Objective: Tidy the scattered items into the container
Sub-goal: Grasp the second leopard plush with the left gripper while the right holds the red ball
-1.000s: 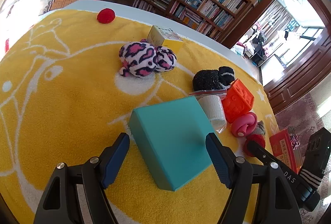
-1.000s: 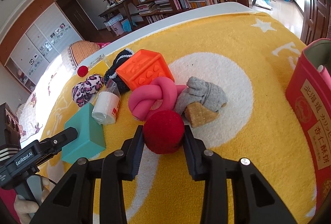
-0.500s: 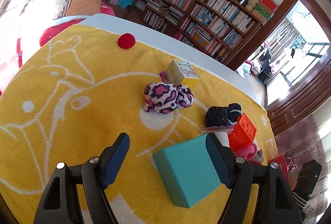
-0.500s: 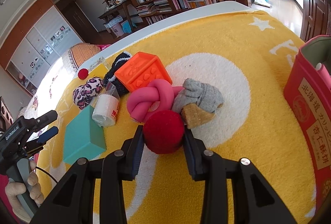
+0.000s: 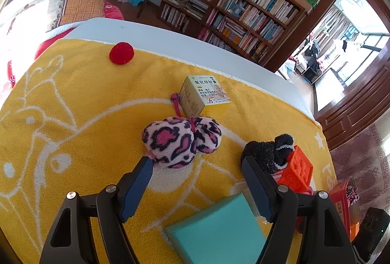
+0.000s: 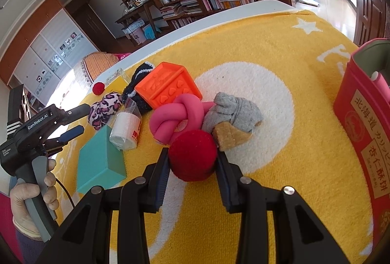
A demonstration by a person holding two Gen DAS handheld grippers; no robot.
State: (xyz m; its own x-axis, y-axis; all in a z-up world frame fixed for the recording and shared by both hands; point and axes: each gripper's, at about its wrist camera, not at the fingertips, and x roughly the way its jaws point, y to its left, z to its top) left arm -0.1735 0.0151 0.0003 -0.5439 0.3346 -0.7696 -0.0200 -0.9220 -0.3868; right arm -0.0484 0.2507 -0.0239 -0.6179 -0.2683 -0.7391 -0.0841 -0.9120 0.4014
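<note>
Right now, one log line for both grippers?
left gripper: open, empty, over teal box | right gripper: shut on red ball | red tin: right, ball not in

"genrobot.ai" on left gripper (image 6: 70,126), "氧化锌软膏" on yellow box (image 5: 203,96)

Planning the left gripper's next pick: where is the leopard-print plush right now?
In the left wrist view the leopard-print plush lies just ahead of the open left gripper, between the yellow box and the teal box.

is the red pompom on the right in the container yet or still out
Still out. The red pompom is clamped in the right gripper over the yellow towel, left of the red container.
</note>
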